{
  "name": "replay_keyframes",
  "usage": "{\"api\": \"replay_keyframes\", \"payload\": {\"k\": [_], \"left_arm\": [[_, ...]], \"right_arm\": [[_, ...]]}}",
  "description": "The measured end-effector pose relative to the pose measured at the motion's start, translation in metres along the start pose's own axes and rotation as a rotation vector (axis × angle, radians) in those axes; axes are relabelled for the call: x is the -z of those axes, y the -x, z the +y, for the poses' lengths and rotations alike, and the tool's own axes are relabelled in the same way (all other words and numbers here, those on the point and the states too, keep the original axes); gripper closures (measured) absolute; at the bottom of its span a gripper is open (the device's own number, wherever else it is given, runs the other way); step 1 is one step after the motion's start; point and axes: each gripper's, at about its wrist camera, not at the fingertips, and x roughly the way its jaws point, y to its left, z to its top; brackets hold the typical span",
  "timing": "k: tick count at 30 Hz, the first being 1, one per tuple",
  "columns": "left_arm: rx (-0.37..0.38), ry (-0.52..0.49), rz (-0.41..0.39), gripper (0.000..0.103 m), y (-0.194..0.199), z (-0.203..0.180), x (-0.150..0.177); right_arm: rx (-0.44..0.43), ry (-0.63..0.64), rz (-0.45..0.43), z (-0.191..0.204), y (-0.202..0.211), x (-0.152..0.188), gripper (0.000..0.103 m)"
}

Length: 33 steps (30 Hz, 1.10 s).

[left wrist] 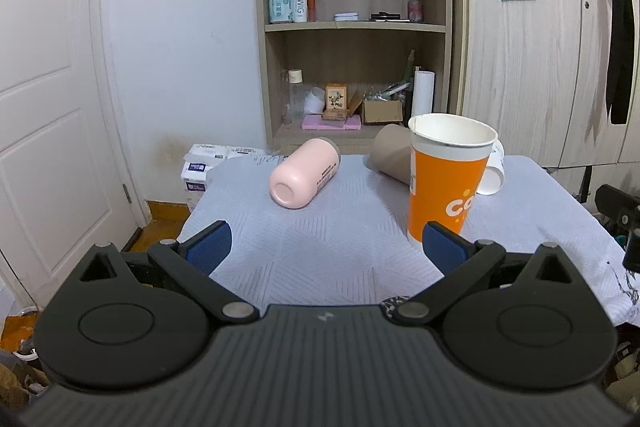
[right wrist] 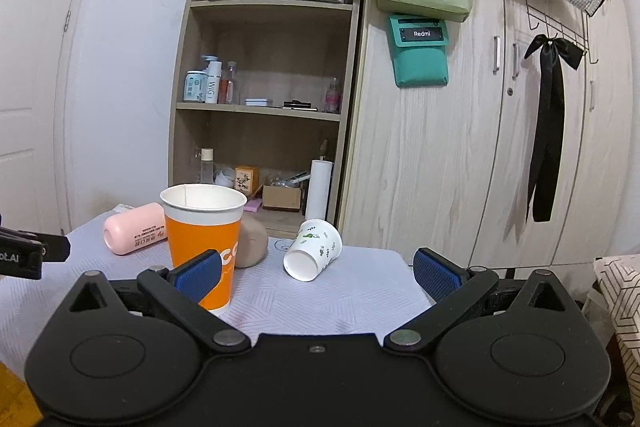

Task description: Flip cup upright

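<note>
An orange paper cup (left wrist: 446,175) stands upright on the cloth-covered table (left wrist: 320,247); it also shows in the right wrist view (right wrist: 202,239). A pink cup (left wrist: 304,173) (right wrist: 134,229) lies on its side. A brown cup (left wrist: 390,153) (right wrist: 250,243) lies on its side behind the orange one. A white cup with green print (right wrist: 314,249) (left wrist: 493,173) lies on its side, mouth toward me. My left gripper (left wrist: 326,247) is open and empty, short of the cups. My right gripper (right wrist: 316,273) is open and empty, with the white cup just ahead between its fingers.
A wooden shelf unit (right wrist: 264,99) with bottles and boxes stands behind the table. A wardrobe (right wrist: 460,147) with a teal pouch and a black ribbon is at the right. A white door (left wrist: 48,107) is at the left. Tissue packs (left wrist: 204,167) lie by the table's far left corner.
</note>
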Motion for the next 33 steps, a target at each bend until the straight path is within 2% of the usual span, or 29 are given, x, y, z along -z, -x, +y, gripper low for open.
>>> {"api": "replay_keyframes", "payload": {"k": [19,33], "left_arm": [[-0.024,0.006,0.042,0.0,-0.0042,0.0022,-0.0005],[-0.031,0.02,0.074,0.0,-0.0085,0.0053,-0.0018]], "right_arm": [[0.058,-0.006,0.046,-0.0008,0.0003,-0.0026,0.0],[0.062,0.0,0.05,0.0,0.0009,-0.0025,0.0]]}}
